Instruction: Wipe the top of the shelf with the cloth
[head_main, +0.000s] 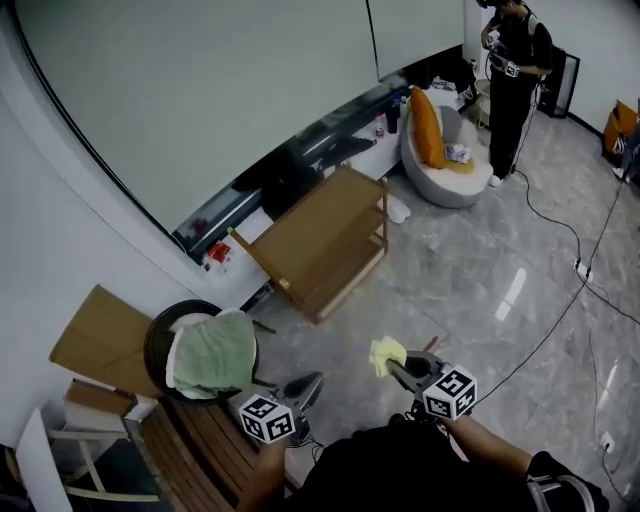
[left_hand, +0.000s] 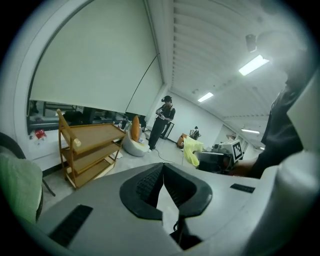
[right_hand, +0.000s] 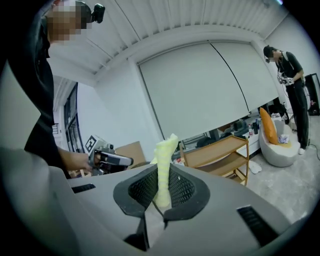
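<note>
The wiping has not begun; I judge this to be the carry-over, with the cloth (right_hand: 165, 152) in hand and the shelf (head_main: 322, 236) not yet reached. The right gripper (head_main: 399, 366) has its jaws clamped on the cloth, which is pinched low between the pads and stands up past the jaw tips as a narrow bunched column. It is pale yellow with a ribbed, waffle-like weave, and looks soft and light, with the free end flopped over beyond the tips. The left gripper (left_hand: 163, 170) has its jaws brought together at the tips with nothing between them, and it is held just beside the right one, doing no work. The shelf is a wooden three-tier stand, well ahead of both sets of jaws across open floor (head_main: 480, 290) and touching neither. Its top board is a flat tan surface that looks bare. The next move, as I read it, calls for carrying the right gripper forward until the top board lies just beyond its jaw tips. It should then tip over so the loose bunch, not the jaws, meets the wood. Because the cloth is gathered so tightly, only a small patch would touch, so firm downward pressure and overlapping passes seem needed. The grip must hold while the cloth drags.
</note>
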